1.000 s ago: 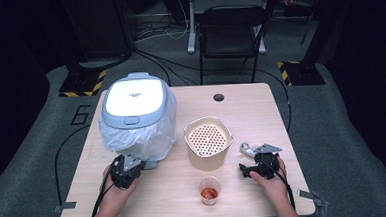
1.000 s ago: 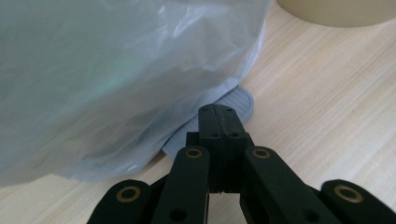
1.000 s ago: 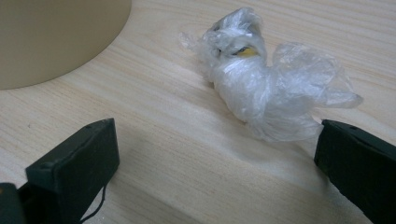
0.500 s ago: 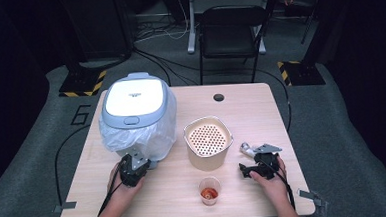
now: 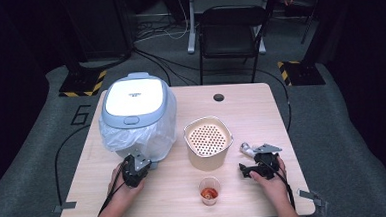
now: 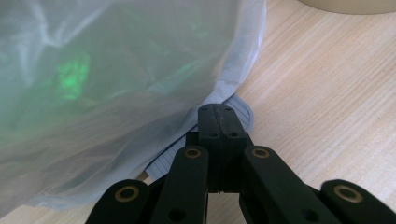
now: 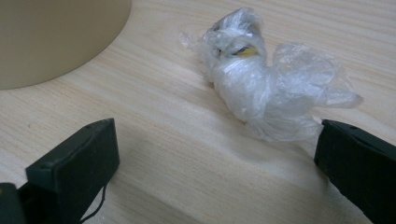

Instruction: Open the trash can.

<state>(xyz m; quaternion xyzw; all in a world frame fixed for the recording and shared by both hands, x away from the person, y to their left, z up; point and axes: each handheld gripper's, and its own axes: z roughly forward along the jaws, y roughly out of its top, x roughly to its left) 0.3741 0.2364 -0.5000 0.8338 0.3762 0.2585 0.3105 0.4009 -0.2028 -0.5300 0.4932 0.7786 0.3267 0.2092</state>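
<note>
At the near edge of the pale wooden table [image 5: 261, 102], we hold a black two-jaw gripper in each hand. Our left gripper [image 6: 219, 122] has its jaws pressed flat together with nothing between them, its tip resting just beside the lower hem of the clear plastic bag [image 6: 116, 88] that wraps the rice cooker [image 5: 133, 99]; the film lies straight ahead of and to the left of the fingertips, wrinkled, glossy and slack, and a ribbed grey edge of the cooker's base peeks out from under it. Our right gripper [image 7: 217, 154] has its jaws wide apart over bare wood grain, and a crumpled wad of clear plastic [image 7: 266, 84] lies just ahead of them, nearer the right-hand jaw, its long axis running diagonally across the gap, with a speck of yellow caught in the folds. Between our hands a small clear cup [image 5: 209, 190] holds something red. Farther out stands a beige, rounded-square basket [image 5: 207, 140] with a perforated floor, then the bagged cooker with its smooth white lid and blue-grey body. We judge the left hand the better placed for the bag's hem, since it already sits at the film's edge. Beyond the table a dark folding chair [image 5: 232, 29] waits.
</note>
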